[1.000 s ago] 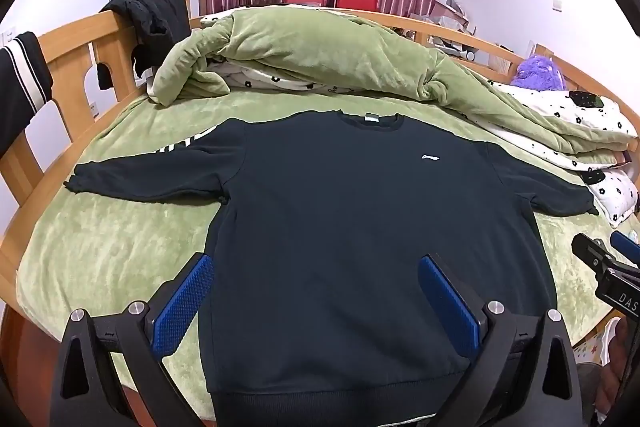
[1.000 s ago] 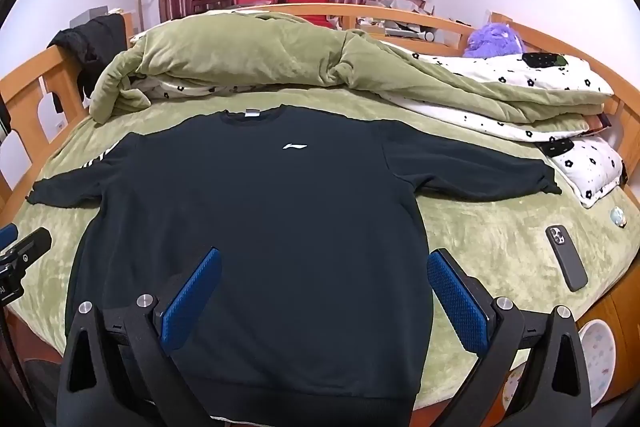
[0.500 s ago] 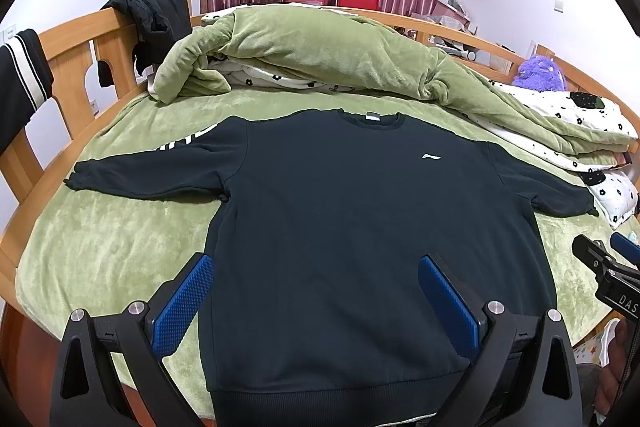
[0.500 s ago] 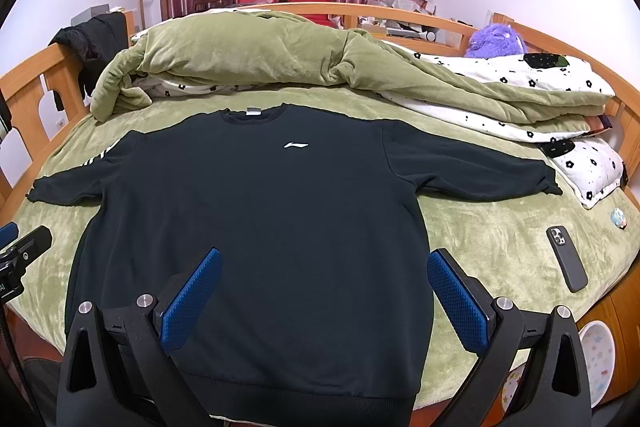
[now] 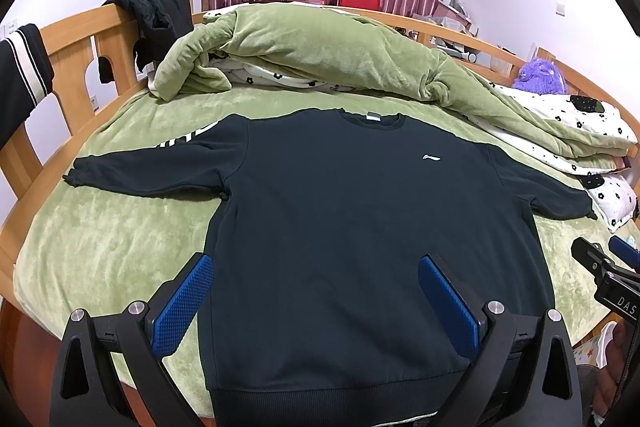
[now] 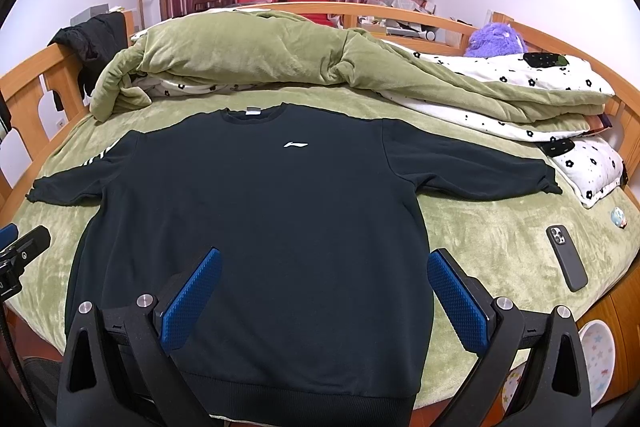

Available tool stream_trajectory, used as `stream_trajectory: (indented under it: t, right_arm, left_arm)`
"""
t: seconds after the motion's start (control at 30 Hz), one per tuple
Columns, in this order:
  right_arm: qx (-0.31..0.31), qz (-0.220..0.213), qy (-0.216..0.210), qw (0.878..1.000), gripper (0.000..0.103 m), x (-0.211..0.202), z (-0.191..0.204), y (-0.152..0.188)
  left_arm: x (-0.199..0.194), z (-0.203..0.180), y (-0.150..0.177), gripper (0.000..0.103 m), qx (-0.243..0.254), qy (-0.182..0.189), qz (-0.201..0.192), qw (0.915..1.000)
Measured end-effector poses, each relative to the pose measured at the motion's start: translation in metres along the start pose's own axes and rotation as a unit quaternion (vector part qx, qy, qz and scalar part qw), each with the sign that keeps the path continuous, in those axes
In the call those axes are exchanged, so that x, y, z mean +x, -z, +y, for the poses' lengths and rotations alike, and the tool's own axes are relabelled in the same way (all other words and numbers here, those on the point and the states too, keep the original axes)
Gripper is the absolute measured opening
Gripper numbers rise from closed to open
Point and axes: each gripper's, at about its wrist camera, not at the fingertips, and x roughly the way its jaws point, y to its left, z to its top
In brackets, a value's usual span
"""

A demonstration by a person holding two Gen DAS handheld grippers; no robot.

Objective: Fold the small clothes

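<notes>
A black sweatshirt [image 5: 352, 211] lies flat and face up on the green bed cover, both sleeves spread out sideways, collar away from me; it also shows in the right wrist view [image 6: 264, 211]. My left gripper [image 5: 316, 303] is open and empty, hovering over the sweatshirt's lower left part near the hem. My right gripper [image 6: 324, 299] is open and empty over the lower right part. The right gripper's tip shows at the right edge of the left wrist view [image 5: 600, 267]. The left gripper's tip shows at the left edge of the right wrist view [image 6: 24, 251].
A bunched green quilt [image 5: 320, 55] lies across the bed's far half. A black phone [image 6: 566, 257] lies on the cover to the right of the sweatshirt, with a small round trinket [image 6: 618, 217] beyond it. A wooden bed rail [image 5: 68, 67] with dark clothes hung on it runs around the bed.
Both grippers have shifted very slightly; the sweatshirt has not moved and both grippers stay open.
</notes>
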Motion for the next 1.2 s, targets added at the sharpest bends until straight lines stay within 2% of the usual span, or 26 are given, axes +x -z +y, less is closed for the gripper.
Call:
stream_trajectory:
  t: [1.2]
  right_arm:
    - [0.001, 0.001, -0.001, 1.0, 0.101, 0.0, -0.0013, -0.0003]
  left_arm:
    - [0.001, 0.005, 0.0002, 0.103, -0.004, 0.003, 0.001, 1.0]
